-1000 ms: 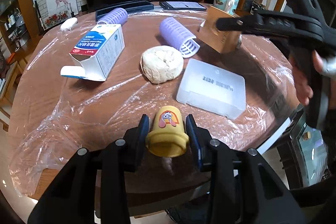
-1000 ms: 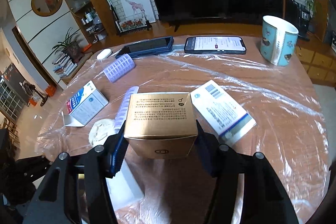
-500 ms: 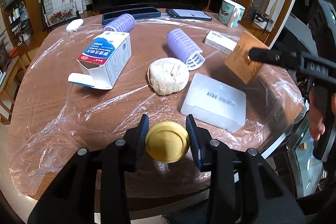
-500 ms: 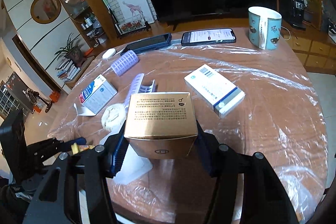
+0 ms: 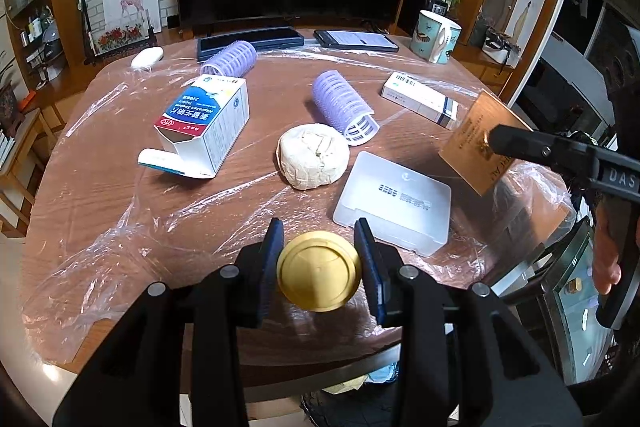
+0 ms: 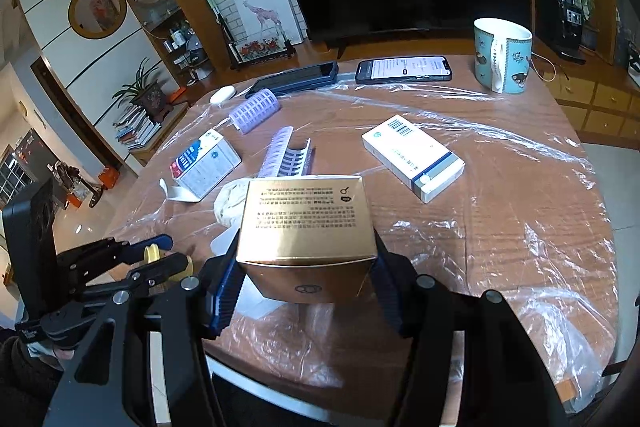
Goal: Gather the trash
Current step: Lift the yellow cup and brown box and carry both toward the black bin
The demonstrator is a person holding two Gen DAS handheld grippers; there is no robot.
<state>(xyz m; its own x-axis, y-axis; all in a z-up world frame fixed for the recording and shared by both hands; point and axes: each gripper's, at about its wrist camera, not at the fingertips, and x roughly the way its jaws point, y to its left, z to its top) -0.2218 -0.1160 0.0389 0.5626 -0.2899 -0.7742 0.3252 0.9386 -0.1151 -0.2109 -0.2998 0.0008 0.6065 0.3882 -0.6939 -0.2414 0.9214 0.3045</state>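
Above the near edge of the plastic-covered table (image 5: 100,187), the left tool (image 5: 319,267) pinches a yellow cup (image 5: 319,270), its round base facing the camera. To its right, past the table's rim, the right tool (image 6: 306,269) is clamped on a gold box (image 6: 306,219), held clear of the surface. On the table lie an open medicine carton (image 5: 208,123), two purple rollers (image 5: 342,105), a pale lump (image 5: 312,155), a clear plastic case (image 5: 394,203), a white pill box (image 6: 414,157), two phones and a mug (image 6: 502,55).
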